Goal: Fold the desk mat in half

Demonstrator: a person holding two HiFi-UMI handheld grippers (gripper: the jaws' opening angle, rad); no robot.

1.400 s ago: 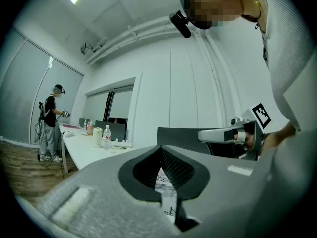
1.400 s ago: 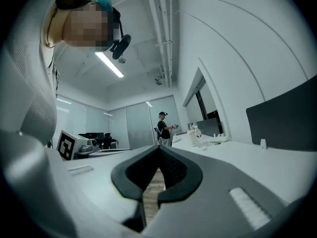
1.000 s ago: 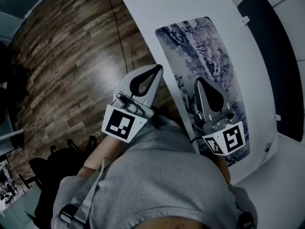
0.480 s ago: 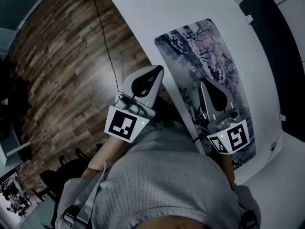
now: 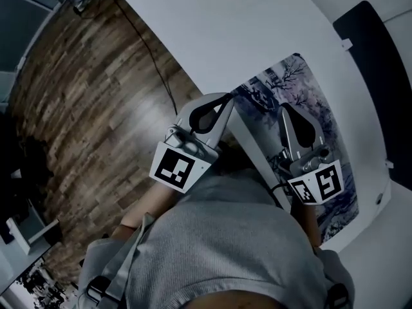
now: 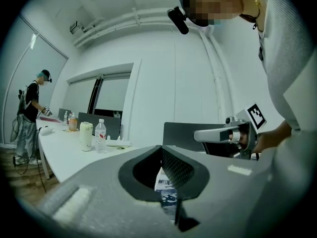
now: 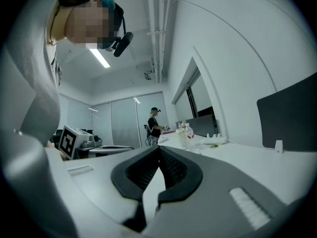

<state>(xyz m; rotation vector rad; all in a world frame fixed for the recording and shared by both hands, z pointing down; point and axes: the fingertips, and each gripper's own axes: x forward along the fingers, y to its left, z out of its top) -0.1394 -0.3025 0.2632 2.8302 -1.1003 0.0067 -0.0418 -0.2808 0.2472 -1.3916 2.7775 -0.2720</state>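
Note:
The desk mat (image 5: 322, 127), printed with dark trees on a pale ground, lies flat along the near edge of the white table (image 5: 257, 31). My left gripper (image 5: 226, 99) is shut at the mat's far left corner, over the table's edge. My right gripper (image 5: 285, 108) is shut above the mat's middle, pointing the same way. In the left gripper view the tips (image 6: 161, 148) meet, and a strip of mat print (image 6: 166, 185) shows through the slit below them. In the right gripper view the tips (image 7: 158, 148) meet too, with only pale surface showing below. Nothing is visibly pinched in either.
A dark chair back (image 5: 376, 76) stands beyond the table's far side. Bottles and a cup (image 6: 94, 135) stand farther along the table, where another person (image 6: 29, 118) is at work. Wood floor (image 5: 96, 108) with a cable lies to my left.
Both grippers have travelled forward along the mat toward its far end, staying shut. The left tips now sit at the mat's far corner, and the whole view has shifted with me.

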